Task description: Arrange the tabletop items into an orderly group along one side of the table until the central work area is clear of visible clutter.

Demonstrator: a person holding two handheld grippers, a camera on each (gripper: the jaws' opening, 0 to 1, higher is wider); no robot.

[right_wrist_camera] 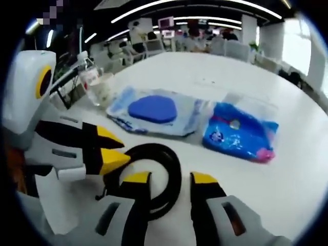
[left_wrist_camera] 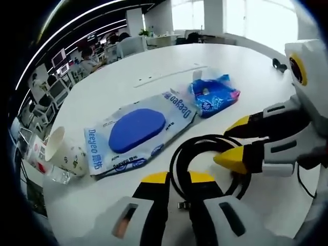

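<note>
Coiled black cable on the white table, lying right at the tips of both grippers. Judged light, limp and springy: the loops will likely sag or fan apart if lifted by one strand, so the better hold is across the bundled loops where they overlap, one pinch per side. Left gripper: jaws parted, straddling the near arc of the coil, a strand running between the yellow tips; whether the pads press it I cannot tell, but nothing is clenched. Right gripper: jaws likewise spread, the coil's arc lying between and just ahead of the tips, not pinched. In each view the other gripper noses in from the side, yellow tips at the coil's rim. Beyond the fingertips: a flat wet-wipe pack with blue lid, soft, slippery film, best taken by an edge. Farther still, a crinkled blue packet. Off left of the left jaws, a tipped paper cup, light, crushable.
</note>
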